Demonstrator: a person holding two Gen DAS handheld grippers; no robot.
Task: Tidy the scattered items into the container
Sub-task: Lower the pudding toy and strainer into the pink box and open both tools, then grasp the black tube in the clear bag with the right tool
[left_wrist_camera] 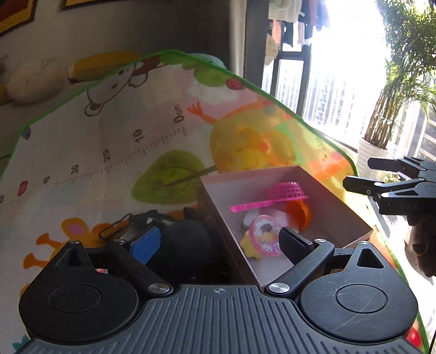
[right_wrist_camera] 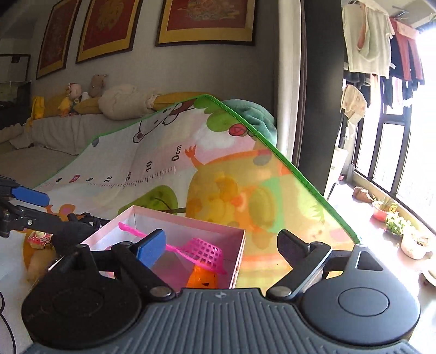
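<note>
The left tool (left_wrist_camera: 219, 243) stands wide open with nothing between its fingers; one finger carries a blue pad (left_wrist_camera: 145, 245), the other a black pad (left_wrist_camera: 294, 242). It hangs over the near left wall of an open pink box (left_wrist_camera: 335, 215). Just past its fingertips, inside the box, lie a round pink toy with a picture on it (left_wrist_camera: 264, 235) touching a yellow piece (left_wrist_camera: 249, 243), an orange toy (left_wrist_camera: 299, 213) and an upturned pink basket (left_wrist_camera: 286, 192) with a pink handle-like strip (left_wrist_camera: 252, 206) beside it. Left of the box, on the mat, sits a dark bundle of black things (left_wrist_camera: 188, 237), too blurred to name.

The right tool (right_wrist_camera: 222, 249) is also wide open and empty, hovering over the near right corner of the box (right_wrist_camera: 177, 220); the basket (right_wrist_camera: 207, 254) and the orange toy (right_wrist_camera: 203, 277) show between its fingers, below them. A small red-and-white toy (right_wrist_camera: 39, 238) lies on the mat outside the box, at the left.

The box rests on a bright cartoon play mat (left_wrist_camera: 114, 152) with a printed ruler. Beyond it are a sofa with soft toys (right_wrist_camera: 73, 95), framed pictures (right_wrist_camera: 207, 21), hanging laundry (right_wrist_camera: 365, 40) and potted plants (left_wrist_camera: 400, 89) by the window.
</note>
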